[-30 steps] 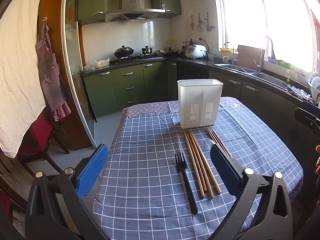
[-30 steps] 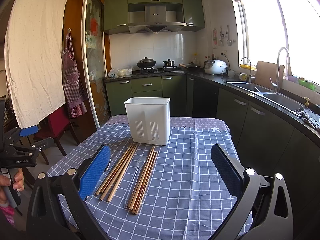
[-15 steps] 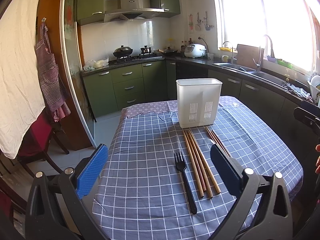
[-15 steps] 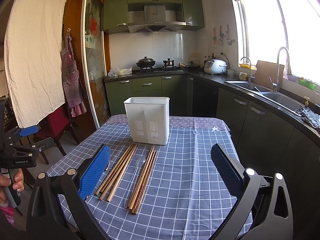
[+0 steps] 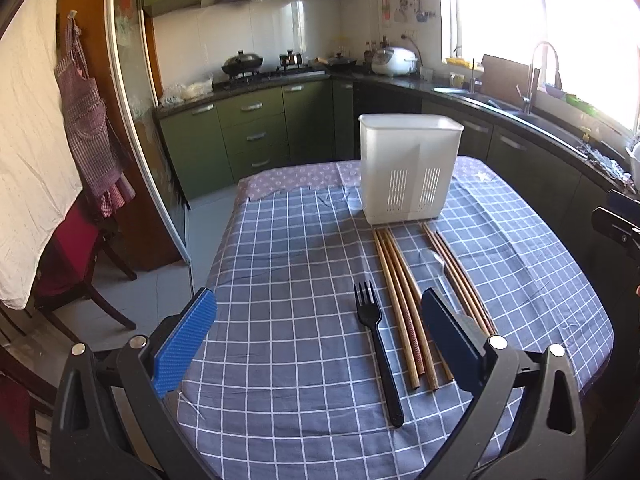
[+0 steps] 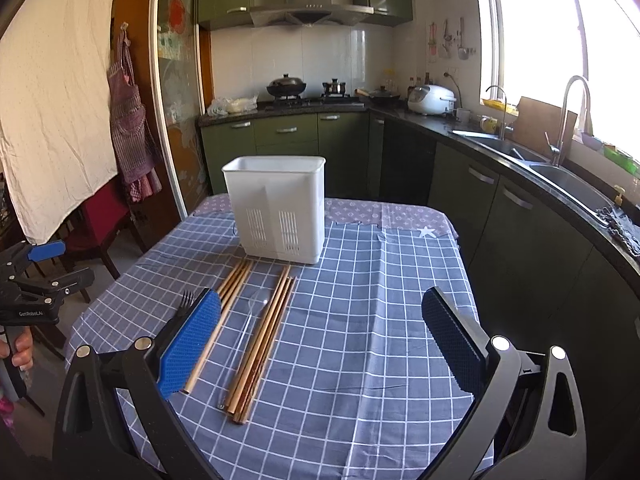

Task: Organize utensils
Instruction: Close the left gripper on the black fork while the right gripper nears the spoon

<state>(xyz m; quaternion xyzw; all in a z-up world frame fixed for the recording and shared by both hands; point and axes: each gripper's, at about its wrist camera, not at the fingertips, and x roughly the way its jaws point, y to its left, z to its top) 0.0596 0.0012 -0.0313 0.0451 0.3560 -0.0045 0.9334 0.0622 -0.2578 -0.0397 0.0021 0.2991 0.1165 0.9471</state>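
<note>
A white slotted utensil holder (image 5: 410,168) stands upright at the far middle of the table; it also shows in the right wrist view (image 6: 278,208). In front of it lie a black plastic fork (image 5: 378,350), a bundle of wooden chopsticks (image 5: 400,308), a clear plastic spoon (image 5: 438,276) and a second chopstick bundle (image 5: 456,276). In the right wrist view the chopsticks (image 6: 266,332) and clear spoon (image 6: 246,320) lie ahead, with the fork tines (image 6: 185,300) beside the left finger. My left gripper (image 5: 318,340) is open and empty above the near table edge. My right gripper (image 6: 320,344) is open and empty.
The table carries a blue checked cloth (image 5: 288,280). A red chair (image 5: 76,248) stands to the left. Green cabinets, a stove and a sink counter (image 6: 540,160) run along the back and right. The other hand-held gripper (image 6: 28,292) shows at the left edge.
Both grippers have tipped down and moved slightly closer to the table; the utensils sit lower and nearer in both views. Nothing on the table has moved.
</note>
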